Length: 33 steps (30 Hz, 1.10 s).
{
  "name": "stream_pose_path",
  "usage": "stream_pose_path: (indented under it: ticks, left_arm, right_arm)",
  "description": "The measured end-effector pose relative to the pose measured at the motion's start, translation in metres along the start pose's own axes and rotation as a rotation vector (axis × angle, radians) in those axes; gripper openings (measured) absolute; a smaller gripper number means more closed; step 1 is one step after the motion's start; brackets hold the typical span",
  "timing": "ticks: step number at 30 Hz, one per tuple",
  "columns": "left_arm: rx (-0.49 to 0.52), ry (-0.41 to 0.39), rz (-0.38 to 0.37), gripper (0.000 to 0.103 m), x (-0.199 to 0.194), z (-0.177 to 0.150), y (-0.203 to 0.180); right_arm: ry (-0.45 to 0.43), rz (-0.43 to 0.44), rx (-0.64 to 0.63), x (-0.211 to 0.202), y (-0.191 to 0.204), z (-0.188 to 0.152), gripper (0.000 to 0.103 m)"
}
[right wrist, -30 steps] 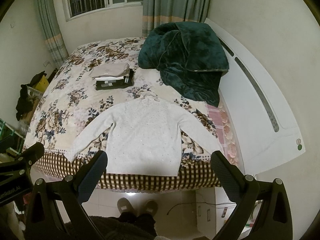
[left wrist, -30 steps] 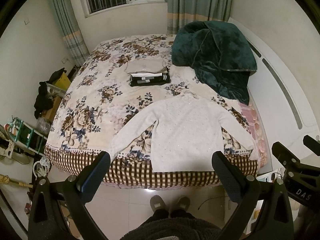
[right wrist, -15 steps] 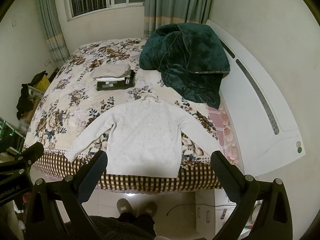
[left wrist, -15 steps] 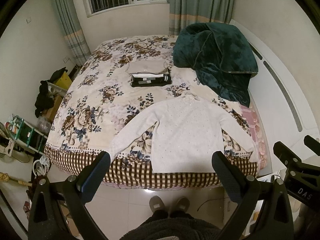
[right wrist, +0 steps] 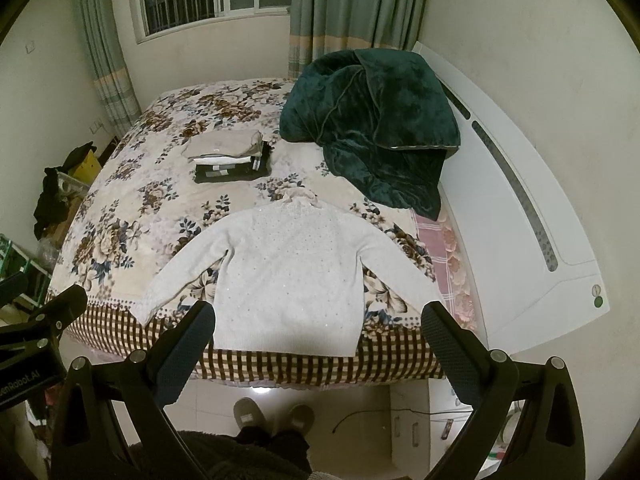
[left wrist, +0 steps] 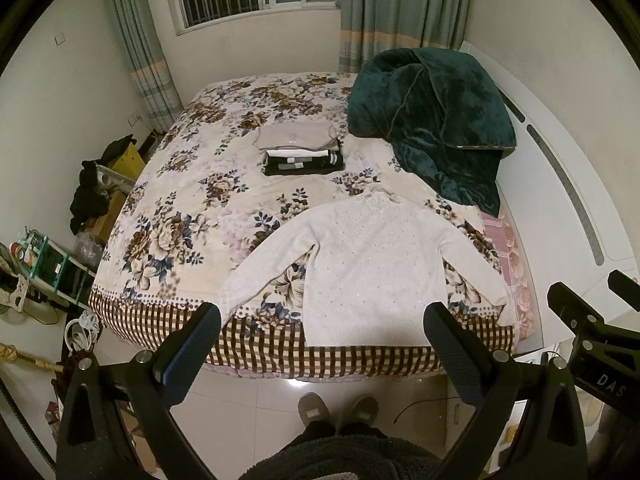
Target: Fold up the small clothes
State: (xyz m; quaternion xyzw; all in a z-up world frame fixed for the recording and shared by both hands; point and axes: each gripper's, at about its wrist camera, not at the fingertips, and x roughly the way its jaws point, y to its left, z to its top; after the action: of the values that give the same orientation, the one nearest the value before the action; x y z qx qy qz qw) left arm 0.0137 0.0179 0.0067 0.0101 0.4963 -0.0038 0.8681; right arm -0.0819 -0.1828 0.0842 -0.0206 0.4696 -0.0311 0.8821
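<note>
A white knitted sweater (left wrist: 372, 264) lies spread flat, sleeves out, at the near edge of the floral bed (left wrist: 192, 216); it also shows in the right wrist view (right wrist: 288, 272). A pile of folded clothes (left wrist: 300, 152) sits further back on the bed, also seen in the right wrist view (right wrist: 228, 156). My left gripper (left wrist: 322, 320) is open and empty, held above the floor in front of the bed. My right gripper (right wrist: 318, 320) is open and empty, likewise in front of the sweater's hem.
A dark green blanket (left wrist: 432, 120) is heaped at the back right by the white headboard (right wrist: 520, 208). Clutter and a green rack (left wrist: 48, 256) stand on the floor left of the bed. My slippered feet (left wrist: 338, 412) are on the tile floor.
Both views have tilted up slightly, so the bed sits a little lower in frame. The sweater and pile have not moved; both grippers stay open.
</note>
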Motion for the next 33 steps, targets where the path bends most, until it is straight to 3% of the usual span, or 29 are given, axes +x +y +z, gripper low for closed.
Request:
stream_pose_path:
  ticks: [15,21,26,33]
  left_arm:
    - [0.003,-0.002,-0.003,0.103,0.001,0.001,-0.001]
    - [0.018,-0.031,0.009,0.103,0.022,0.015,-0.004]
    - [0.036,-0.044,0.047,0.103,0.092,0.031,-0.008]
    - [0.059,0.101,0.113,0.103,0.233,0.041,-0.045]
  right_arm:
    - [-0.002,-0.002,-0.001,0.003,0.004,0.003,0.103]
    - [0.011,-0.002,0.038,0.015,0.012,0.013,0.103]
    - [0.109,-0.012,0.194,0.081,-0.017,0.007,0.103]
    - [0.27,-0.139,0.613,0.238,-0.161,-0.069,0.103]
